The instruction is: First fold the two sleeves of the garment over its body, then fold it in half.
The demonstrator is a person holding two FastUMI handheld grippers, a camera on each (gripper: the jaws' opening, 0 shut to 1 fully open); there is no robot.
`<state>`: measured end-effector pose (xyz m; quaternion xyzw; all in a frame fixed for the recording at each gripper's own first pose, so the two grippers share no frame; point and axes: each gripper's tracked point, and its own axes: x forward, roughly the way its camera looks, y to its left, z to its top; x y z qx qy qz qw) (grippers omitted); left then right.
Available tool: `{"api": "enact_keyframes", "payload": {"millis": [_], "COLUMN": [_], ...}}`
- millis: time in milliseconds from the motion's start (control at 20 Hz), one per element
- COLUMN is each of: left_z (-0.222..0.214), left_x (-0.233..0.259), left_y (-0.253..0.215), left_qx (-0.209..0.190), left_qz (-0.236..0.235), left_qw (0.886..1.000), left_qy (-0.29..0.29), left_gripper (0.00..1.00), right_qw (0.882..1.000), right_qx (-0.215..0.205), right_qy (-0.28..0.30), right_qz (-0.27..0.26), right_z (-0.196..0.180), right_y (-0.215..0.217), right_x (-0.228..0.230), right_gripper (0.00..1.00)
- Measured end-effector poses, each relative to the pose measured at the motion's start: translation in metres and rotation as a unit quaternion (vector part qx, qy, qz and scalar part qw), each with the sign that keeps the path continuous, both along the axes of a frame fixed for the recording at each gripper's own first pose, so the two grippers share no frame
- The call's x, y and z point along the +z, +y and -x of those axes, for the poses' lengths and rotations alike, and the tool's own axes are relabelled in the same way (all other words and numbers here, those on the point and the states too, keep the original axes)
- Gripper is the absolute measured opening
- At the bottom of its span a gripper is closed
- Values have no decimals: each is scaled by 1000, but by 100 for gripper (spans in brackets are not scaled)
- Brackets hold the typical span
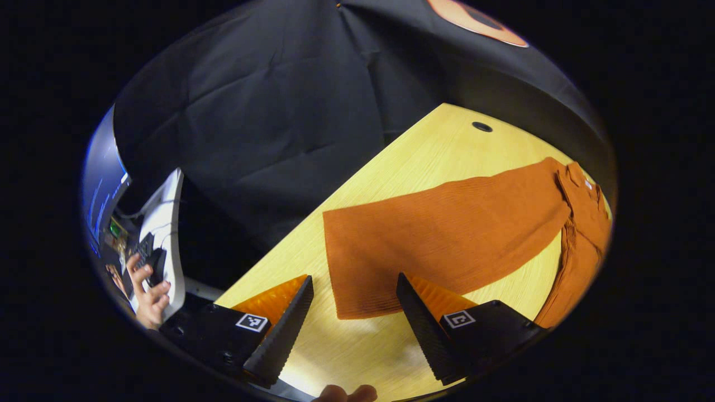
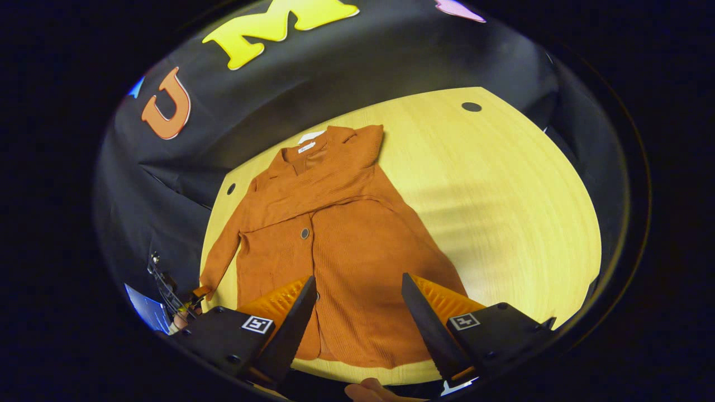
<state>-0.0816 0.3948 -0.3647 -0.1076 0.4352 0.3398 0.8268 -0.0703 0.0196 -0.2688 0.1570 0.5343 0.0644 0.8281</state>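
An orange knit cardigan (image 2: 346, 245) lies flat on the yellow wooden table (image 2: 503, 190), collar far and hem toward me. One sleeve (image 2: 318, 184) is folded slantwise across its chest. The other sleeve (image 1: 441, 229) lies stretched out on the table away from the body (image 1: 584, 245), and its cuff end sits between the tips of my left gripper (image 1: 354, 298). That gripper is open and holds nothing. My right gripper (image 2: 357, 296) is also open, hovering over the lower body just short of the hem, with nothing between its fingers.
Black cloth walls close in behind the table. Round cable holes (image 1: 481, 127) (image 2: 471, 106) sit near its far edge. Off the table's left side in the left gripper view are a screen (image 1: 103, 184) and a person's hand (image 1: 148, 290) on a keyboard.
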Motion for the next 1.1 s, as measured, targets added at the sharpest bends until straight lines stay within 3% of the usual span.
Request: {"api": "enact_keyframes", "payload": {"millis": [350,500,550,650,800,950,1000,1050,1100], "left_z": [1,-1,-5,-5,-2,-6,-4,-5,-4], "left_x": [-11,-5,-3,-2,-1,-6,-6,-7,-8], "left_y": [24,15,13,21,9,12,13,15,15], "left_qx": [63,43,35,25,34,18,12,9,12], "left_qz": [141,195,205,203,242,257,260,259,260], "left_qw": [987,974,971,971,958,953,951,950,949], "left_qy": [52,110,117,127,153,158,169,173,177], "left_gripper": [90,84,63,67,62,59,66,56,53], "right_qw": [999,999,999,999,999,999,999,999,999], "right_qx": [-14,-29,-32,-40,-48,-44,-43,-43,-41], "right_qy": [-25,-17,-18,-22,-16,-16,-16,-15,-13], "right_qz": [20,9,7,7,0,3,2,2,2], "right_z": [37,49,51,52,57,59,59,60,61], "right_y": [-42,-46,-48,-53,-54,-56,-56,-56,-56], "right_x": [16,14,14,14,11,13,13,12,11], "right_gripper": [98,98,98,98,98,98,98,98,98]}}
